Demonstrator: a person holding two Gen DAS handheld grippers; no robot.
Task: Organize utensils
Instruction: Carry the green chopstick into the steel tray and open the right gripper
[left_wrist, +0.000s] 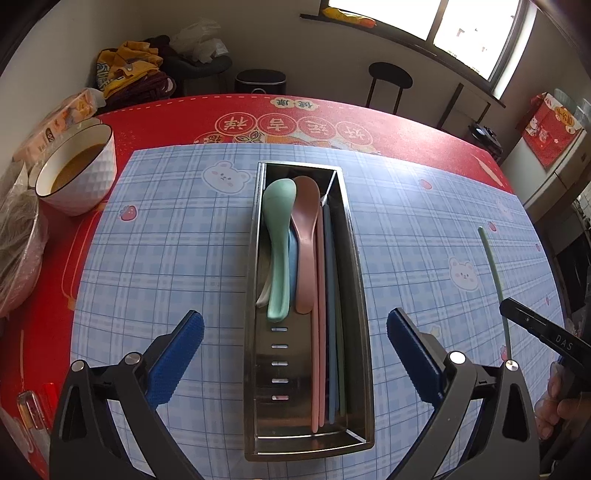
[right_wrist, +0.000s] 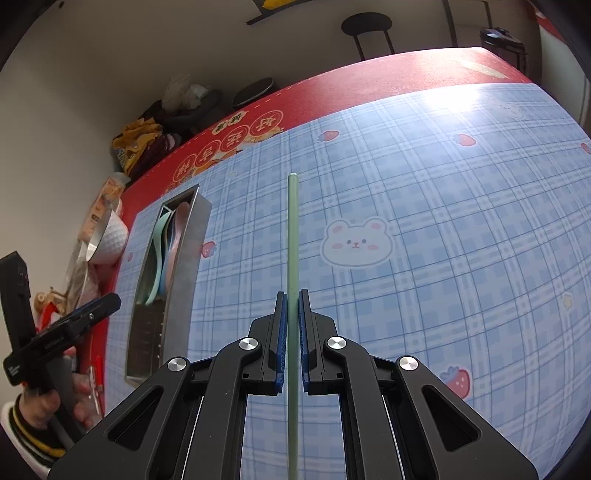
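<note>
Daylight from a window falls on a worktop (left_wrist: 424, 140) dressed in a red cloth with a blue plaid mat (left_wrist: 166, 240) printed with bears and strawberries. Seen from the left wrist, a long stainless-steel utensil tray (left_wrist: 356, 266) lies lengthwise on the mat, directly ahead. Inside it rest a mint-green plastic spoon (left_wrist: 277, 236) and a pink plastic spoon (left_wrist: 307, 236) side by side, bowls at the far end, with pastel chopsticks (left_wrist: 327, 295) lined along the tray's right side. The left gripper (left_wrist: 295, 339) stands wide open above the tray's near half, its blue pads (left_wrist: 177, 354) either side of the tray and holding nothing. At far left a white ceramic bowl (left_wrist: 88, 184) of brown liquid sits on the red cloth. At right the right gripper (left_wrist: 513, 314) holds a pale green chopstick (left_wrist: 493, 266) over the mat, well apart from the tray.

From the right wrist, the right gripper (right_wrist: 291, 295) is clamped on that pale green chopstick (right_wrist: 292, 229), which runs straight forward between its blue pads (right_wrist: 281, 332) above the mat. The steel tray (right_wrist: 184, 266) lies off to the left, the white bowl (right_wrist: 110, 236) beyond it, and a hand (right_wrist: 48, 402) grips the left gripper's handle at the left edge
</note>
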